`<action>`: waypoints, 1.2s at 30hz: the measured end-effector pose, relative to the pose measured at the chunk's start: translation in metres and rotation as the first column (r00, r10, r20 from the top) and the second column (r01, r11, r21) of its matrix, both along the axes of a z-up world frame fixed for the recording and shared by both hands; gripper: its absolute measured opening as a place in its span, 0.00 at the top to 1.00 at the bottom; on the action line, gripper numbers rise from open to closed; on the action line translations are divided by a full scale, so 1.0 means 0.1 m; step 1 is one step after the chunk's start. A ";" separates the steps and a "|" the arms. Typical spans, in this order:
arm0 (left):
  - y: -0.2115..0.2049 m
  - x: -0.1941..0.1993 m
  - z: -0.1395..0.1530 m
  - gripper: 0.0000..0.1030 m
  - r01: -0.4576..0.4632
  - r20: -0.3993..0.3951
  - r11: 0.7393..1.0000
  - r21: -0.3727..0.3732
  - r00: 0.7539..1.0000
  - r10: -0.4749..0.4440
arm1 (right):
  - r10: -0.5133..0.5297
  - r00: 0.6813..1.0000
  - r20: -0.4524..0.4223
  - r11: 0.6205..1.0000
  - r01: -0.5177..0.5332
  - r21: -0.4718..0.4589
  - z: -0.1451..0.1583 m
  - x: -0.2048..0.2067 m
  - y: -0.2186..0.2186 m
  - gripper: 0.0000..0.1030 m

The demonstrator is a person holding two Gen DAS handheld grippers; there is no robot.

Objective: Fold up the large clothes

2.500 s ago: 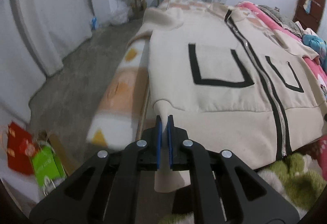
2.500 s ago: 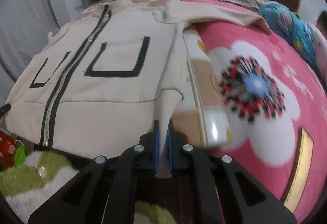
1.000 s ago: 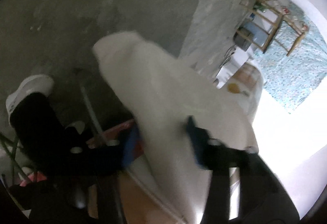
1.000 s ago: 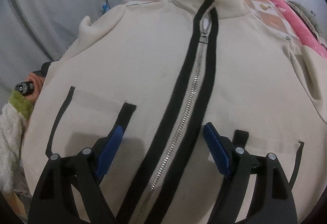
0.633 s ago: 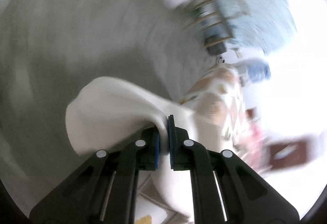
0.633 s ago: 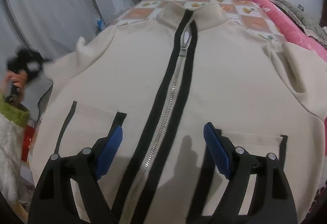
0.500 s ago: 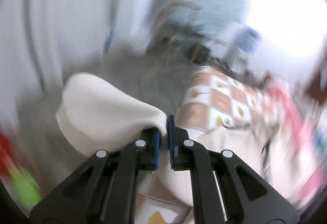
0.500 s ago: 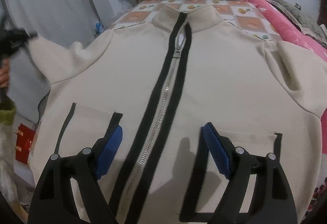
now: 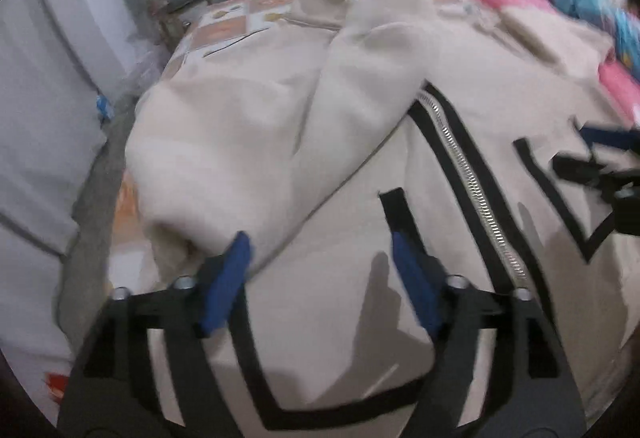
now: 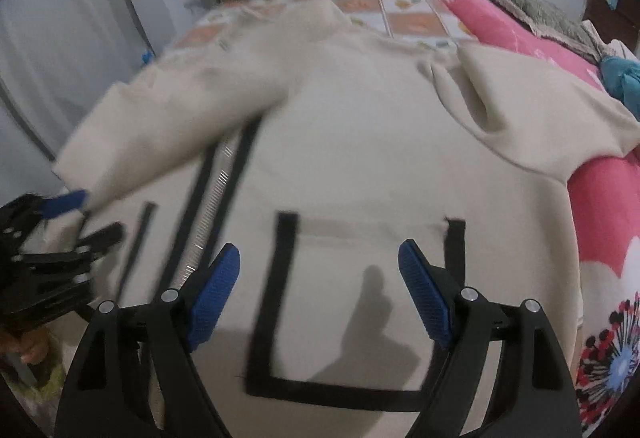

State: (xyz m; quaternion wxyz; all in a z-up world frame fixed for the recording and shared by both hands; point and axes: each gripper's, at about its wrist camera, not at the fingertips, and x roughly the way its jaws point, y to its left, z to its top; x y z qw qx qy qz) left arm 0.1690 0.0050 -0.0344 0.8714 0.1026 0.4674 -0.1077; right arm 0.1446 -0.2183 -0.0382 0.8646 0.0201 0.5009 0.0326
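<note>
Your left gripper (image 9: pixel 320 278) is opening, nothing pinched; the cream fleece zip jacket's folded sleeve (image 9: pixel 304 126) lies just ahead-left (1 unfolded sleeve (image 10: pixel 540 110) sits ahead-right of your wide, empty right gripper (image 10: pixel 320 294)).

Your light's soft and even from above, finger shadows falling on the jacket (image 10: pixel 360 166). Motion blur smears both frames' left sides; fisheye bends the dark edges.

The folded sleeve (image 9: pixel 288 126) lay humped across the jacket (image 10: pixel 360 166), blocking the left claw (image 9: pixel 320 278) whose jaws were opening. Flat cloth lay clear under the right claw (image 10: pixel 320 294). The pink blanket (image 10: pixel 600 222) bounded the right side.
</note>
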 end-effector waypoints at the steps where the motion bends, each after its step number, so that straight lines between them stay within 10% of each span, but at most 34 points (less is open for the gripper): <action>1: 0.04 -0.02 -0.01 0.20 -0.009 -0.010 0.999 -0.039 1.000 0.009 | 0.005 1.000 -0.016 1.000 -0.005 -0.010 -0.06 0.03 -0.01 0.23; 9: 0.15 0.14 -0.33 0.08 -0.117 -0.042 0.990 -0.082 0.993 0.114 | 0.009 0.999 -0.042 0.997 -0.012 -0.080 -0.22 0.17 0.02 0.06; 24: 0.19 -0.01 -0.30 0.07 -0.091 0.001 0.992 -0.089 0.996 0.091 | -0.006 0.999 -0.033 0.998 0.004 -0.067 -0.22 0.16 -0.01 0.06; 36: 0.20 -0.06 -0.29 0.07 -0.079 0.000 0.993 -0.083 0.997 0.080 | 0.033 0.981 -0.193 0.995 -0.050 -0.083 -0.10 0.38 0.05 0.06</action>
